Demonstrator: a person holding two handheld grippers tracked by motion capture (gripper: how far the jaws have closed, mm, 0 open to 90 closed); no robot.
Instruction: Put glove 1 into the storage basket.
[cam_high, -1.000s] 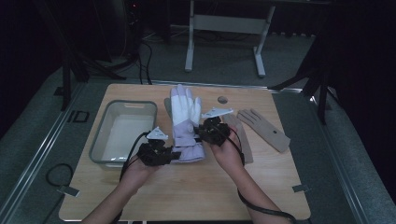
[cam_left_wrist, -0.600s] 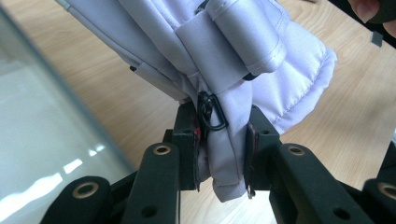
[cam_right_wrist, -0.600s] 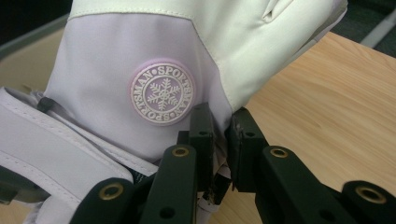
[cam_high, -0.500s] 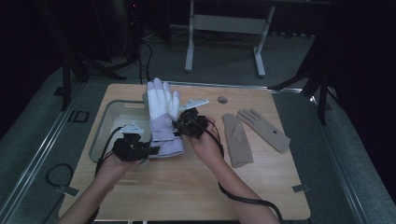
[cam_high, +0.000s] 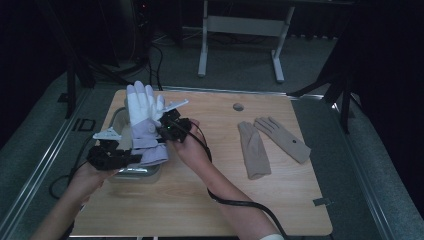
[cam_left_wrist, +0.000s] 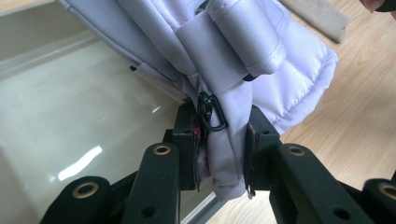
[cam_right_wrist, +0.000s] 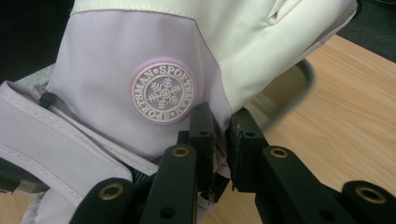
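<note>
I hold the lilac ski glove (cam_high: 144, 125) with both grippers, and it hangs in the left part of the high view, directly above the clear plastic tray (cam_high: 116, 117) that stands at the left side of the worktop (cam_high: 210, 200). The long axis of the glove runs from lower centre-left toward the upper left of the frame: the white fingers point up and away, and the cuff is low, near my hands.

The left gripper (cam_high: 111, 154) is at the cuff end. In the left gripper view its jaws are pinching a fold of the cuff fabric beside a small black clip (cam_left_wrist: 211, 112), and the tray floor shows just under it. The right gripper (cam_high: 172, 127) is higher, at the side of the glove's back. In the right gripper view its jaws are pressed on the glove edge just below the round snowflake badge (cam_right_wrist: 163, 91). So the tray lies straight below the glove, and the left gripper is the nearer one to it.

Compared with the frame half a second ago, the glove is further to the left and more fully over the tray. The two beige gloves (cam_high: 272, 142) lie flat at the right as before, well apart from my hands.
</note>
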